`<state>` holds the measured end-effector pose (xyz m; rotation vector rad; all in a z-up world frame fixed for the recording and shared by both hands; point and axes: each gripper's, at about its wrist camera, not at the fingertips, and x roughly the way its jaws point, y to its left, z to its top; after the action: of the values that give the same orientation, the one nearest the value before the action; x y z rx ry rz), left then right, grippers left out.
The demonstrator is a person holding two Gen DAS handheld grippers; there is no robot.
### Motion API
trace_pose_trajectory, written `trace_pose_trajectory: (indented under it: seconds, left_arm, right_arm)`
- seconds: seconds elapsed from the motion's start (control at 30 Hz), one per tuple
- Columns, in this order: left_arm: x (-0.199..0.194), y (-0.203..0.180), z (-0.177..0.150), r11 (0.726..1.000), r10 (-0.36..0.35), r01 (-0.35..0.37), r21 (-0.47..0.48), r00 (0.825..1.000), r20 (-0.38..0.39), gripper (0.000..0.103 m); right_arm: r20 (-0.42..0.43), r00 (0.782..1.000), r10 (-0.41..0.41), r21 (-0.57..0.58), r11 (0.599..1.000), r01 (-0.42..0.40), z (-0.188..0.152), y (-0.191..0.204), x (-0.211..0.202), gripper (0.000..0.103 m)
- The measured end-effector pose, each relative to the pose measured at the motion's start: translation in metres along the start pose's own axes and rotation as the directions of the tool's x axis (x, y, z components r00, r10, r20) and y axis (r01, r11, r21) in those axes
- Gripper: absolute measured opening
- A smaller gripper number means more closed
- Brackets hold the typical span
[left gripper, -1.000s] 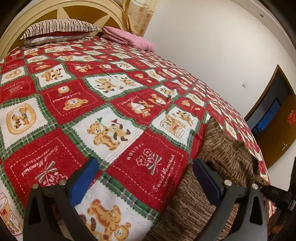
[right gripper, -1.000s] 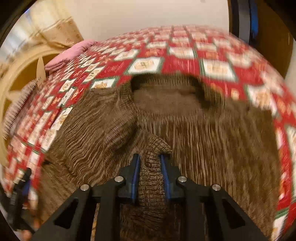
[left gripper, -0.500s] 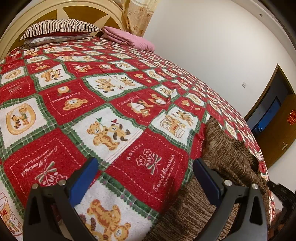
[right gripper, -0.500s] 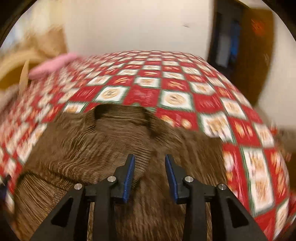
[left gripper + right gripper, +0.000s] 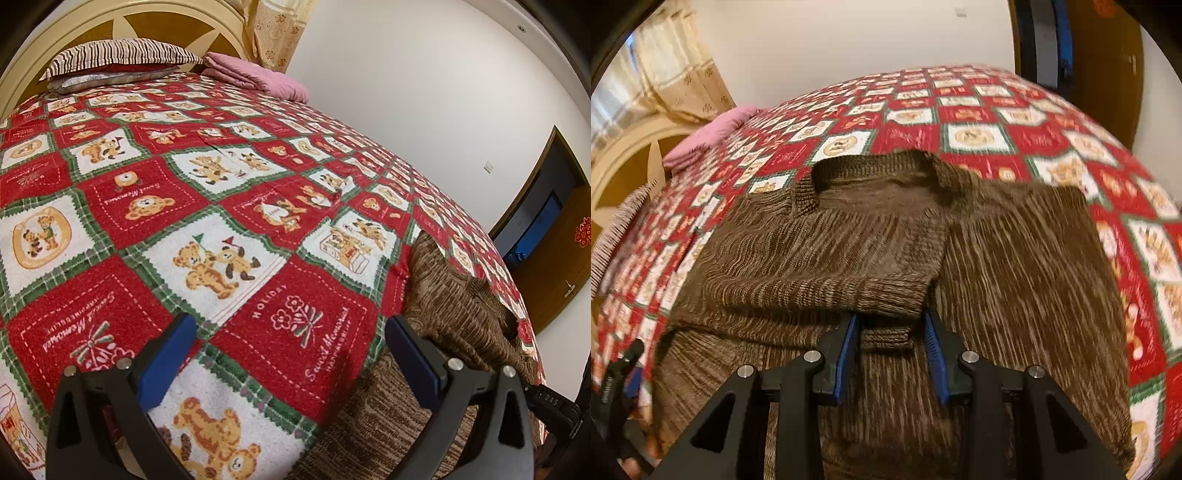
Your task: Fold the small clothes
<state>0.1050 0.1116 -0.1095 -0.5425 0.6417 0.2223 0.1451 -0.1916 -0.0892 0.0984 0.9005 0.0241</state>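
Left wrist view. The left gripper is angled down toward the bed, its two blue-padded fingers spread wide with only the bedspread showing in the gap. Nothing is held. The bedspread is a red, white and green check with teddy-bear squares. The brown knitted sweater lies on it at the lower right; the right-hand finger stands over its near edge, though contact cannot be confirmed. At the far end of the bed are a striped pillow against a curved headboard and a folded pink blanket beside it. A wooden door stands at the right wall.

Right wrist view. The right gripper is pitched steeply down over the middle of the sweater, which lies flat across the bedspread with its neck opening toward the far side. One sleeve is folded across the body, its ribbed cuff lying between the fingers. The jaws are closing on a narrow gap; the left pad appears close against the cuff, the right pad stands clear of it, so no pinch is made. The left gripper shows at the lower left edge, with part of a hand below it. Curtain and headboard fill the left side.
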Motion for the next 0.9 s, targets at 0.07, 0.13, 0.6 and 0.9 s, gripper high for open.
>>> trace_pose_trajectory:
  seconds: [0.07, 0.13, 0.6, 0.9]
  left_arm:
    - [0.000, 0.000, 0.000, 1.000, 0.005, -0.005, -0.008, 1.000, 0.001, 0.103]
    - [0.000, 0.000, 0.000, 1.000, 0.005, -0.005, -0.008, 1.000, 0.001, 0.103]
    - [0.003, -0.007, 0.002, 0.999, 0.040, -0.039, 0.031, 0.999, -0.034, 0.103]
    - [0.007, -0.072, -0.001, 0.888, 0.103, -0.064, 0.455, 0.993, -0.060, 0.103]
  right_arm:
    - [-0.017, 1.000, 0.012, -0.002, 1.000, -0.012, 0.002, 0.005, -0.002, 0.014]
    - [-0.008, 1.000, 0.021, -0.010, 1.000, -0.021, 0.000, 0.007, -0.011, 0.013]
    - [-0.039, 0.999, 0.018, -0.076, 0.997, -0.021, -0.042, -0.008, -0.049, 0.014]
    - [0.116, 0.992, 0.052, 0.007, 0.999, -0.053, 0.004, -0.023, -0.068, 0.076]
